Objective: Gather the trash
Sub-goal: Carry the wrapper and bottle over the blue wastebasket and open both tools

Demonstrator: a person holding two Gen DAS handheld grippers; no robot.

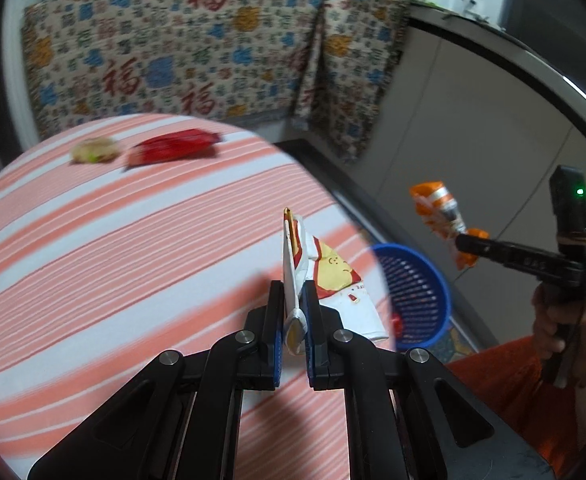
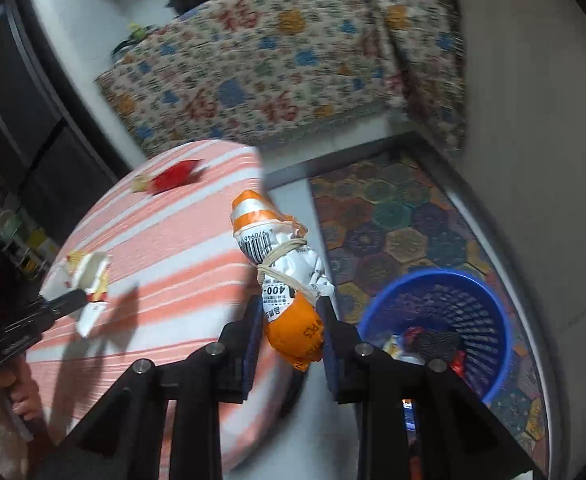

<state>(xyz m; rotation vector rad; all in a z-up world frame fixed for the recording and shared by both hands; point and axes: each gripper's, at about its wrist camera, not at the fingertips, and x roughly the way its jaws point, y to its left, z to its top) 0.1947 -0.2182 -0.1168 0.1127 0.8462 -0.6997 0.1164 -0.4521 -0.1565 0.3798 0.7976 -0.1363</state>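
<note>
My left gripper (image 1: 294, 300) is shut on a white, yellow and red paper wrapper (image 1: 325, 276), held above the round striped table (image 1: 133, 248). My right gripper (image 2: 291, 312) is shut on an orange and white packet bound with a rubber band (image 2: 285, 264), held off the table's right edge; it also shows in the left wrist view (image 1: 439, 216). The blue trash basket (image 2: 445, 320) stands on the floor to the right of the table, with several wrappers inside. A red wrapper (image 1: 173, 148) and a crumpled yellowish scrap (image 1: 95, 150) lie on the far side of the table.
A patterned cloth (image 1: 197, 48) hangs over furniture behind the table. A hexagon-patterned mat (image 2: 389, 216) covers the floor under the basket. A white cabinet wall (image 1: 473, 120) runs along the right. The left gripper with its wrapper shows in the right wrist view (image 2: 81, 280).
</note>
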